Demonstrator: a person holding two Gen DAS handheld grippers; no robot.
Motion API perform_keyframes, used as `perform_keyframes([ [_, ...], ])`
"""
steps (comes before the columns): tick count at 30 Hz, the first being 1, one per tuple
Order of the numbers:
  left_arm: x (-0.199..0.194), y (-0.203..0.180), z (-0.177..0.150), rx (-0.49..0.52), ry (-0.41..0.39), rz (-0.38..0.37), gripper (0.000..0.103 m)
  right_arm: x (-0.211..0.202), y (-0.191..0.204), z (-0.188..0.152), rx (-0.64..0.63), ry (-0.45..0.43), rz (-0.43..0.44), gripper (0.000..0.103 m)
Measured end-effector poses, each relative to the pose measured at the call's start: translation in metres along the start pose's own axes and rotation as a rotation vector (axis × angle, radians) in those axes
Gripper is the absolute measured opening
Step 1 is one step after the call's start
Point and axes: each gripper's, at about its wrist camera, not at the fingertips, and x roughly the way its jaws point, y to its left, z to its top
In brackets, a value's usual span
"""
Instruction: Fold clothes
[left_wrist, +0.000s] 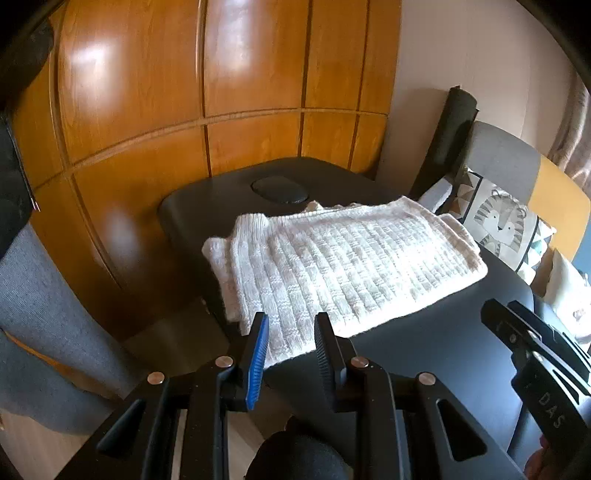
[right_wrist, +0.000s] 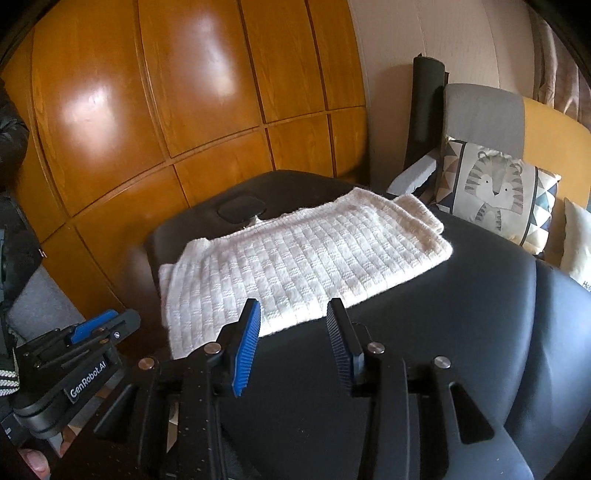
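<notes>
Both grippers hang empty: left gripper (left_wrist: 290, 354) jaws slightly apart, right gripper (right_wrist: 293, 343) wider. Sweater (left_wrist: 343, 266) lies folded at the table's (left_wrist: 443, 339) far left corner, overhanging it; looks soft, bulky, light — best pinched along an edge.

Cream-white knitted sweater (right_wrist: 295, 266), basket-weave check pattern. Black padded table (right_wrist: 461, 314). Glossy orange-brown wooden panelled wardrobe (right_wrist: 184, 92). Square cushion (right_wrist: 495, 192): grey striped tiger, coloured triangles. Blue ribbed gripper pad (right_wrist: 245, 354).
</notes>
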Motion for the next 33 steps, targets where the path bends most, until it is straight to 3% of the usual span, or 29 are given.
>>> perform_keyframes([
  [10, -0.011, -0.006, -0.011, 0.002, 0.015, -0.034, 0.025, -0.01, 0.0, -0.007, 0.019, 0.005, 0.01, 0.041],
  [15, -0.01, 0.003, -0.012, -0.081, 0.043, -0.012, 0.025, -0.009, 0.001, -0.012, 0.014, 0.021, 0.012, 0.041],
  [23, -0.021, 0.018, -0.01, -0.149, -0.073, 0.05, 0.025, -0.007, 0.0, -0.015, 0.027, 0.032, 0.011, 0.041],
  [26, -0.026, 0.016, -0.012, -0.115, -0.14, 0.07, 0.025, -0.008, -0.002, -0.016, 0.033, 0.033, 0.013, 0.041],
  [33, -0.034, 0.009, -0.013, -0.084, -0.191, 0.061, 0.025, -0.008, -0.004, -0.018, 0.041, 0.042, 0.009, 0.041],
])
